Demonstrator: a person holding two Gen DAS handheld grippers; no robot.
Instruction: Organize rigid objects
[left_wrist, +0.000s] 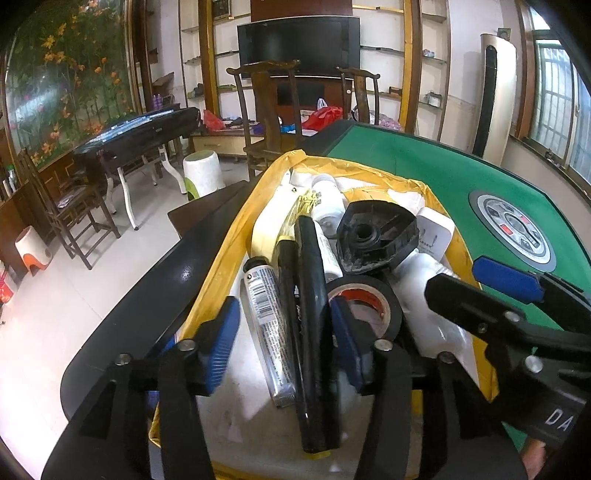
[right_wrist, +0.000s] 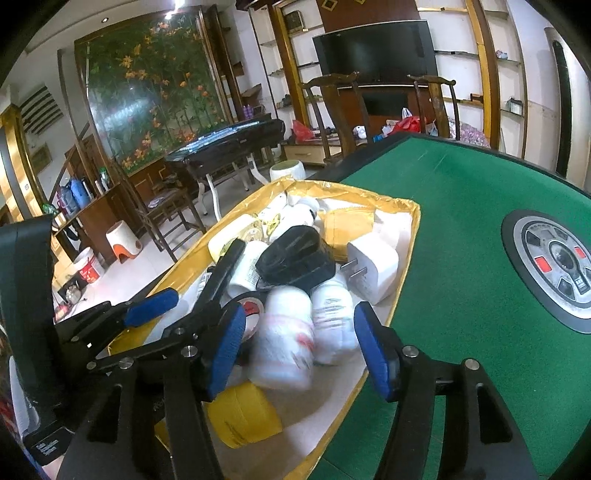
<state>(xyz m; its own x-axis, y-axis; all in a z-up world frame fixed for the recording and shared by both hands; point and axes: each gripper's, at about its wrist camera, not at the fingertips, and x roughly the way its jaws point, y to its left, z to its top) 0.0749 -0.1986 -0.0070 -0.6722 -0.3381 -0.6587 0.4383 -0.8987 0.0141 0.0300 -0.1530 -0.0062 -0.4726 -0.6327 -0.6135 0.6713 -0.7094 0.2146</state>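
A yellow-walled box (left_wrist: 229, 251) on the green table holds the rigid items. In the left wrist view my left gripper (left_wrist: 284, 343) is open over the box's near end. A silver tube (left_wrist: 264, 325) and a black marker (left_wrist: 314, 325) lie between its blue pads without being squeezed. A black tape roll (left_wrist: 369, 306), a black knob (left_wrist: 376, 236) and a white plug (left_wrist: 436, 232) lie beyond. My right gripper (right_wrist: 301, 350) is open too, and two white bottles (right_wrist: 284, 343) rest loose between its pads, one of them blurred. A yellow tape roll (right_wrist: 243, 413) lies just beneath.
The two grippers work side by side over the same box (right_wrist: 406, 236), fingers almost touching. The green felt table (right_wrist: 461, 221) stretches to the right, with a round control panel (right_wrist: 557, 266) set in it. Wooden chairs (left_wrist: 266, 122) stand past the far edge, tiled floor on the left.
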